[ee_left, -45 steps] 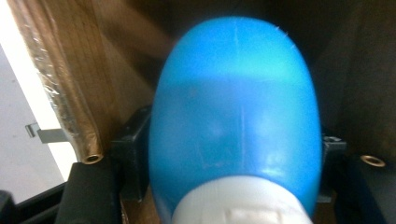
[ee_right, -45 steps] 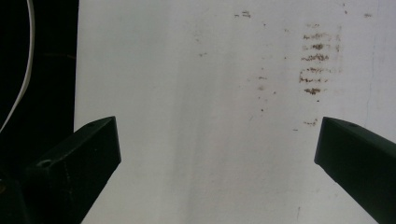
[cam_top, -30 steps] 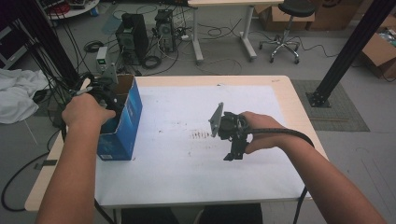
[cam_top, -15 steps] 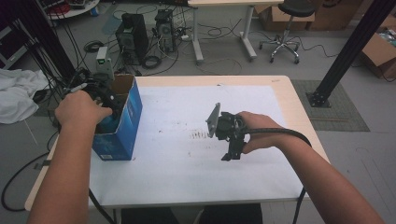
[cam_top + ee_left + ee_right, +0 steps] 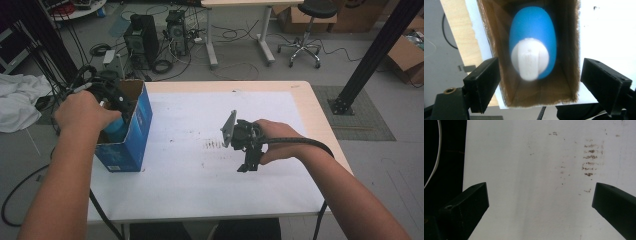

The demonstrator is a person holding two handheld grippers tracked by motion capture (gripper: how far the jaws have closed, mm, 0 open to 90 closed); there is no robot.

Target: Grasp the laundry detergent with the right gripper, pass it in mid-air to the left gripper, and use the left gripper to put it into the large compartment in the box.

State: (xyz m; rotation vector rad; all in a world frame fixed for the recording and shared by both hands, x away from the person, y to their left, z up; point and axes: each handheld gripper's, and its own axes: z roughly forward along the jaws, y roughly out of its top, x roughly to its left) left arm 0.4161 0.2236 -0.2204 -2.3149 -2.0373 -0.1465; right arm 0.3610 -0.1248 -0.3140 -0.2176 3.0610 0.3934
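White paper covers the bench [image 5: 280, 100], with bare room around the right gripper [image 5: 540, 205], its fingers wide apart over smudges. At the left edge, the left gripper [image 5: 539, 82] hangs above the blue box [image 5: 131, 145]; its fingers have just been opening, nothing between them. Deep inside stands the blurred blue bottle [image 5: 531, 32], its base hidden.

We can read no text, brand or number anywhere; the blue box [image 5: 125, 137] under the left tongs [image 5: 116, 97] carries pale print, too small for us to make out.

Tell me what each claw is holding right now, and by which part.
Nothing. The left claw, jaws just opened, stands clear above the blue bottle inside the box. The right claw is open over the table.
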